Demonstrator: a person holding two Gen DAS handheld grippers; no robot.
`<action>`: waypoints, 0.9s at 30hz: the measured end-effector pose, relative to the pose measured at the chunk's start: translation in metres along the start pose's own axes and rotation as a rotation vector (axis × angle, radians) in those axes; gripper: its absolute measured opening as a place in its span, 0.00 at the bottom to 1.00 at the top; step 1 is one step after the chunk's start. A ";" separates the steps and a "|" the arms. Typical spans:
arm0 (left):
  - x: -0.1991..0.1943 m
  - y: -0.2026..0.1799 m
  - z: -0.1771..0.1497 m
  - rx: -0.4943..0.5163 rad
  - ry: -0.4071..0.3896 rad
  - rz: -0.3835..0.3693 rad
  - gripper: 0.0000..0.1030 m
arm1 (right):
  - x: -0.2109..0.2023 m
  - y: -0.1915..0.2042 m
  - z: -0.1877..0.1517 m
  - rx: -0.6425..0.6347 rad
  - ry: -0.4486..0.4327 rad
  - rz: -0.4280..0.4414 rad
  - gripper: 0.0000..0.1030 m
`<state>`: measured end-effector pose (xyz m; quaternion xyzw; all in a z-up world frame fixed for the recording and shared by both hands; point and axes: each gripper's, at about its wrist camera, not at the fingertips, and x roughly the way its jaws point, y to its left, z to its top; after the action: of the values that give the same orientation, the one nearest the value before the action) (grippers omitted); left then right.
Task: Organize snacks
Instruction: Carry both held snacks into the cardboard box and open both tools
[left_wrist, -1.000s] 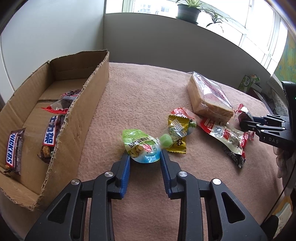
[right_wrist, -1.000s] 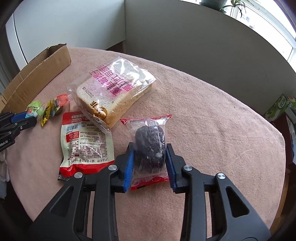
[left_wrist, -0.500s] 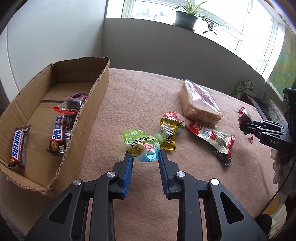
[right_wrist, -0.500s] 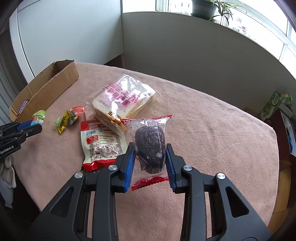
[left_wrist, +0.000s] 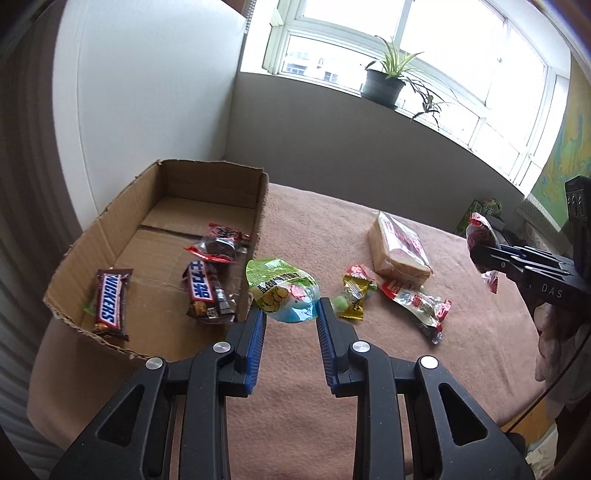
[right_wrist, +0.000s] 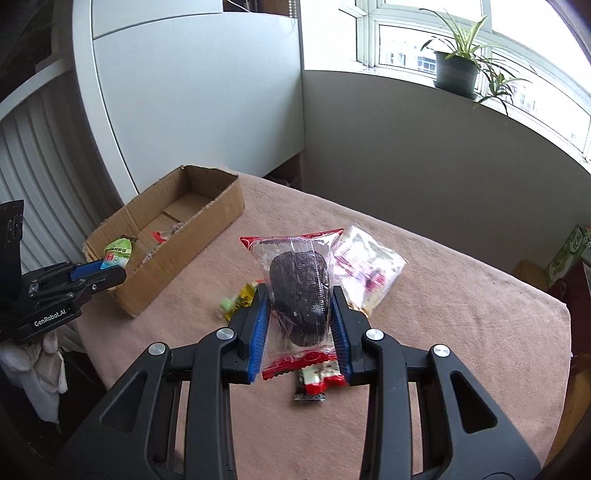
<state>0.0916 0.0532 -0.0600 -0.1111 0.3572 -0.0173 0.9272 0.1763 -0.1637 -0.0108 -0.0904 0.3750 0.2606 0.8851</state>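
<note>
**Two snacks held, both off the table**

Two grippers are loaded. My left gripper (left_wrist: 289, 318) pinches the green pouch (left_wrist: 282, 290) between its blue pads, gripping the pouch's lower, light-blue end; the pouch stands up above the fingertips, just beside the near right wall of the box (left_wrist: 258, 206). From the right wrist view the same pouch (right_wrist: 117, 252) shows in front of the box's near corner, clear of the cloth.

My right gripper (right_wrist: 298, 320) is clamped on the dark cake (right_wrist: 298, 291) in its clear wrapper with red ends. The cake sits upright between the pads, raised above the table (right_wrist: 461, 332).

Inside the box I see a Snickers bar (left_wrist: 109, 301) near the front edge, a second bar (left_wrist: 205, 293) with a blue label beside it, and a dark wrapped cake like mine (left_wrist: 219, 245) further back.

On the pink cloth lie the bagged bread (left_wrist: 400, 247), a red-and-clear packet (left_wrist: 417, 302) touching the bread's near end, and a yellow candy (left_wrist: 354, 295) with a small green piece just beside it. In the right view the bread (right_wrist: 369, 269) lies partly behind my cake, and the red packet (right_wrist: 317, 380) peeks out under the gripper.

A potted plant (right_wrist: 456, 70) stands on the windowsill.
</note>
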 end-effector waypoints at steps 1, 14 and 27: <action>-0.002 0.003 0.003 -0.005 -0.007 0.007 0.25 | 0.003 0.008 0.005 -0.004 -0.003 0.016 0.32; -0.020 0.066 0.013 -0.101 -0.066 0.091 0.25 | 0.057 0.103 0.055 -0.037 -0.006 0.161 0.32; -0.014 0.100 0.015 -0.156 -0.054 0.128 0.25 | 0.120 0.175 0.077 -0.089 0.069 0.189 0.36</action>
<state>0.0862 0.1548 -0.0612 -0.1602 0.3386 0.0727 0.9243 0.2008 0.0586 -0.0357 -0.1027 0.4001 0.3562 0.8381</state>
